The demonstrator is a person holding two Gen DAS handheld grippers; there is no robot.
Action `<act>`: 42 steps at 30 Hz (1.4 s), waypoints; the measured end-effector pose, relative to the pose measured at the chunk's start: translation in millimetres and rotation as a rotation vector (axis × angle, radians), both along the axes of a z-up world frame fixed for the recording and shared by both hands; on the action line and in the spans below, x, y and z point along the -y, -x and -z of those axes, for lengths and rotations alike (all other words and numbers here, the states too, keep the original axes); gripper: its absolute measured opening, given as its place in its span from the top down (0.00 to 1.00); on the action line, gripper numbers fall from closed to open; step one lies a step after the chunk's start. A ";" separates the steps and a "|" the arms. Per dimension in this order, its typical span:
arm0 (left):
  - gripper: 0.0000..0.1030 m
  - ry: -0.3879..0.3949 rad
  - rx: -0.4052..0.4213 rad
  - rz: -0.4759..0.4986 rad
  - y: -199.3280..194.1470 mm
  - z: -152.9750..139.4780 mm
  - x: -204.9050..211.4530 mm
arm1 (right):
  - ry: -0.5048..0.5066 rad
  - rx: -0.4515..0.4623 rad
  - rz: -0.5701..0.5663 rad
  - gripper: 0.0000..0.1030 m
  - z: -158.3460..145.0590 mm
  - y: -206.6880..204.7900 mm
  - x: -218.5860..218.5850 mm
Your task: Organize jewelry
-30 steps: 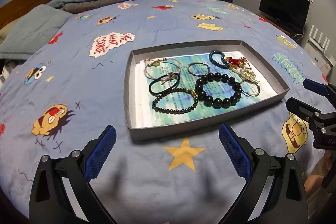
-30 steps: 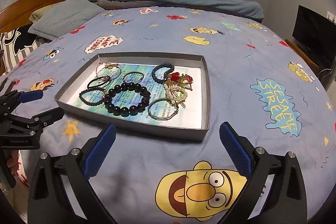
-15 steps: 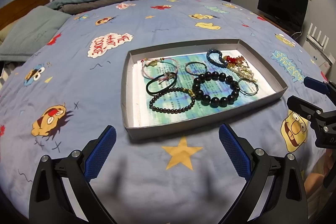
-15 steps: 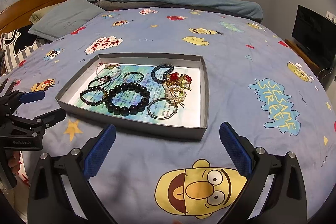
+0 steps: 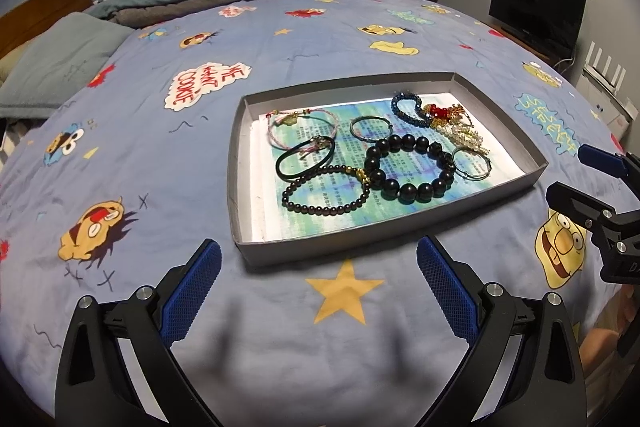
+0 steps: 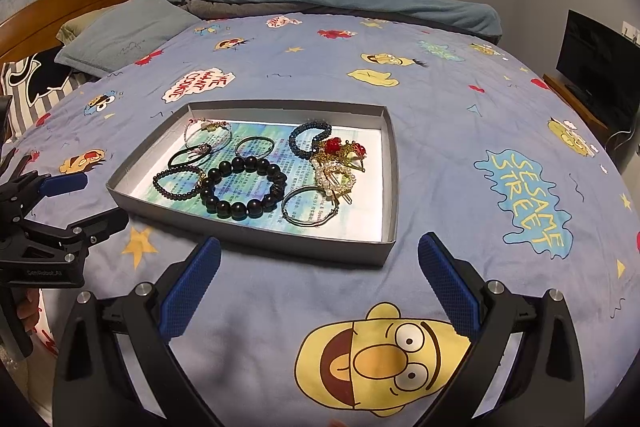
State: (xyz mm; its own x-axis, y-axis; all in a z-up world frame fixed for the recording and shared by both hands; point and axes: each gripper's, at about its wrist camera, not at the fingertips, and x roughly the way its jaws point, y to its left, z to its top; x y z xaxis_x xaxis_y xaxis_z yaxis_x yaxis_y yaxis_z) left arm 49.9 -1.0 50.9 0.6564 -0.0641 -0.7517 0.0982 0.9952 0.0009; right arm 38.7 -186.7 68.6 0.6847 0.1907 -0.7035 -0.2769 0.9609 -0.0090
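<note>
Since one second ago the left gripper (image 5: pixel 318 291) has shifted slightly: the tray (image 5: pixel 240 163) now sits a little lower and further left in its view. The right wrist view is nearly unchanged.

Left gripper: jaws wide, holding nothing, above the bedspread (image 5: pixel 160 163) just short of the tray's near wall. A yellow star print (image 5: pixel 344 291) lies between the jaws.

Right gripper (image 6: pixel 320 287): jaws wide, holding nothing, above a yellow cartoon face print (image 6: pixel 384 359), near the tray's near right corner.

All jewelry lies inside the grey tray on a blue-green printed sheet (image 5: pixel 320 211). Count, left wrist view:
1. One large black bead bracelet (image 5: pixel 408 167), centre.
2. One small dark bead bracelet (image 5: pixel 326 193), touching it on the left.
3. One black cord bracelet (image 5: pixel 306 163).
4. One pink woven bracelet (image 5: pixel 302 127).
5. Two thin wire hoops (image 5: pixel 370 129), one in the middle and one at the right.
6. One blue bead bracelet (image 5: pixel 408 107).
7. One tangled cluster of red, gold and pearl pieces (image 5: pixel 452 125); the number of pieces in it cannot be told.

View differences: the right wrist view shows the wooden headboard (image 6: pixel 80 3) and a striped pillow (image 6: pixel 36 87); the left wrist view shows white antennas (image 5: pixel 604 65) beside the monitor (image 5: pixel 536 15). Each view shows the other gripper at its edge.
</note>
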 end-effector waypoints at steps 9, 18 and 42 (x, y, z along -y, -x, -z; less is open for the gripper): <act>0.05 0.002 0.002 0.004 0.2 0.1 -0.1 | 0.005 -0.001 0.001 0.05 0.3 -0.3 0.2; 0.05 -0.014 0.011 0.015 1.7 1.9 2.2 | 0.006 -0.003 0.001 0.05 0.5 -0.8 -0.7; 0.05 -0.018 0.017 0.001 -0.6 4.1 -3.9 | 0.014 -0.007 -0.004 0.05 3.3 -1.0 -2.4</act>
